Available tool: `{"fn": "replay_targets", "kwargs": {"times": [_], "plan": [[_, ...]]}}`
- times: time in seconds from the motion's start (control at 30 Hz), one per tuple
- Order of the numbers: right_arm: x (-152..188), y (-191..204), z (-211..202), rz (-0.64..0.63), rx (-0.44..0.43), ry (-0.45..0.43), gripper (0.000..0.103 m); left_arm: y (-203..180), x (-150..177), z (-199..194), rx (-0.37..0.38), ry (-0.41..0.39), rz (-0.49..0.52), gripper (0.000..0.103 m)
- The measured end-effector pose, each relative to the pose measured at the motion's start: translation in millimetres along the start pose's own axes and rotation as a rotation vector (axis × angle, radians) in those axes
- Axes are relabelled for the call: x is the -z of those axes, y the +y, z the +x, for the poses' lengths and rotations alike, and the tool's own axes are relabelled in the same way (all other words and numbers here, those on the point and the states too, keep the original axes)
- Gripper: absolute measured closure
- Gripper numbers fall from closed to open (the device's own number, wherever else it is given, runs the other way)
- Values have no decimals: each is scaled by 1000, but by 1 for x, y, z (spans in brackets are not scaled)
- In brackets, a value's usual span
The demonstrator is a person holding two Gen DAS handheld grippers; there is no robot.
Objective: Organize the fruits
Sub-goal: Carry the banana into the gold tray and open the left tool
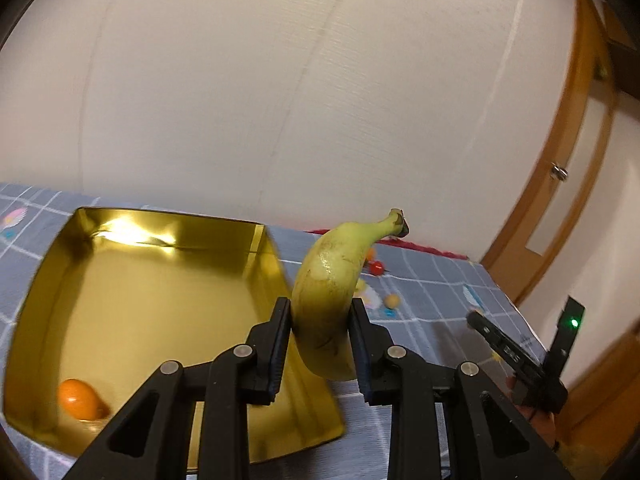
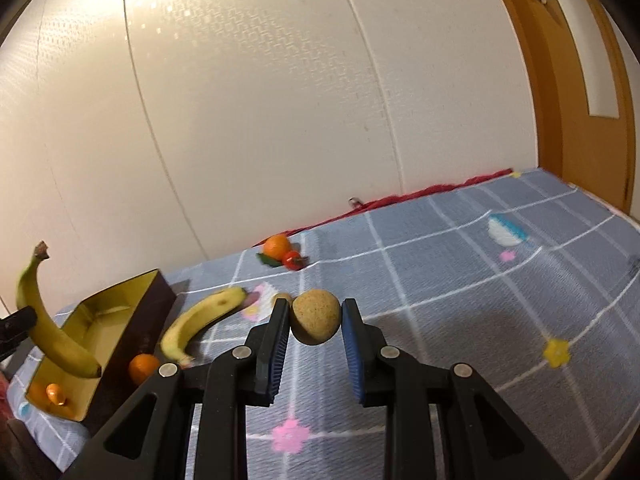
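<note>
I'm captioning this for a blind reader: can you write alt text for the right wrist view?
The right gripper holds a round tan fruit above a grey checked cloth. Left of it lie a banana, an orange and a gold-lined box, over which another banana is held.

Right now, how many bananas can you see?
2. One banana is held in the left tongs above the gold box; the other banana lies on the cloth beside it.
</note>
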State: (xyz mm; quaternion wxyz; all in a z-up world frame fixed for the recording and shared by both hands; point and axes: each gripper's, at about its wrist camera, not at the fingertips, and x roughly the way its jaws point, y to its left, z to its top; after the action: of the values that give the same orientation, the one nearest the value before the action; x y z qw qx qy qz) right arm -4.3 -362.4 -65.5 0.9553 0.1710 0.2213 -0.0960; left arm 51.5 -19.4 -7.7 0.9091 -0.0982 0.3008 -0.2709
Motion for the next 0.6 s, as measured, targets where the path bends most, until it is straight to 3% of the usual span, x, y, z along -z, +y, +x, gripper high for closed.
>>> {"fn": "replay_targets", "kwargs": {"times": [0.2,0.4,0.6], "plan": [[19,19,3,20,-48,44,77,45,2,-4,-74,11,-91,74],[34,42,7,-16,-77,74,77,86,14,4,-159,80,-141,74],[43,58,5,-48,-89,88,77,116,19,8,-198,103,-205,72]]}}
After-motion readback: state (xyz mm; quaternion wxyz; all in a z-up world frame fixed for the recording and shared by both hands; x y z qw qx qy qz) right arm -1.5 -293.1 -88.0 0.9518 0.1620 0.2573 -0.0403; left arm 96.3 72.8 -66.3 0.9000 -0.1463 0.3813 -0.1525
